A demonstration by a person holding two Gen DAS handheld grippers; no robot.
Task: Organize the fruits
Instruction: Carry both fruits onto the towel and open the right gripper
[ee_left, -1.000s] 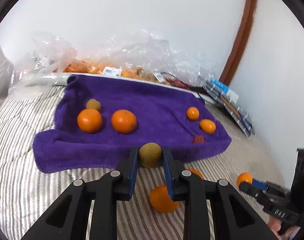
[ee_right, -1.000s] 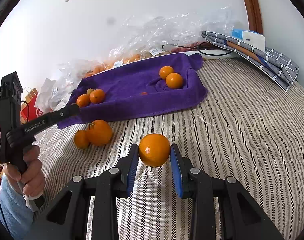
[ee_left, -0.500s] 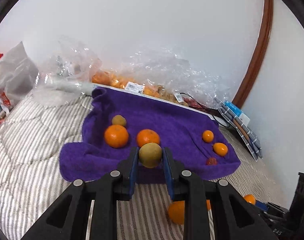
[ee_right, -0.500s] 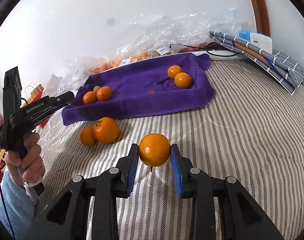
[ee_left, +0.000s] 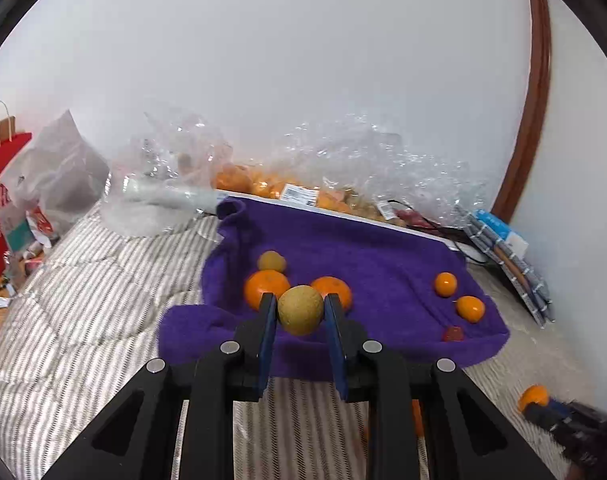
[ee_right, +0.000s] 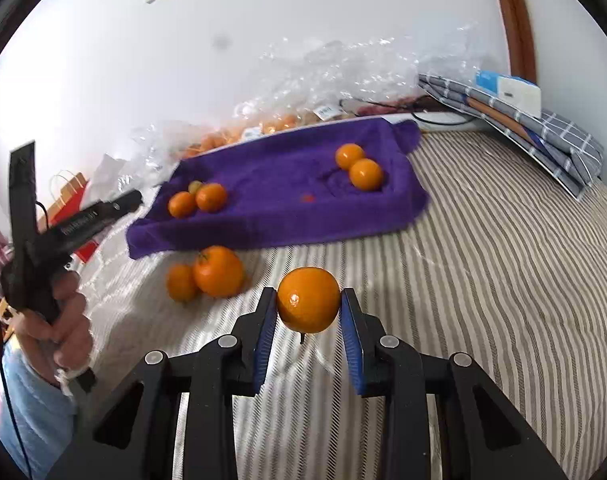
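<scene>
Here, from the left wrist camera, the left gripper (ee_left: 300, 312) is clamped on a yellow-green fruit (ee_left: 300, 309), pinched between the blue pads (ee_left: 266, 332) right at their tips. The fruit hangs above the near edge of a purple towel (ee_left: 383, 256) spread on a striped bed cover (ee_left: 83, 288). Just beyond it on the towel lie two oranges (ee_left: 266, 289) and a second small green fruit (ee_left: 271, 261), close together; two smaller oranges (ee_left: 470, 308) sit well apart toward the towel's right side. The risk, as I judge it, is that the round fruit is held so near the fingertips that it could squirt out, or, once let go, roll down the rumpled cloth and knock the oranges out of their group.

From the right wrist camera, the right gripper (ee_right: 308, 312) is clamped on a glossy orange (ee_right: 308, 300), again at the very tips, held above the bare striped cover and well short of the towel. Two loose oranges (ee_right: 217, 276) lie touching each other on the cover just before the towel's near edge. The left gripper's body is in view at the left, gripped in the person's hand (ee_right: 59, 332), though its tips are somewhat blurred. A drop here would likely send the orange rolling across the soft bedding, and both tools heading for the towel together could collide.
</scene>
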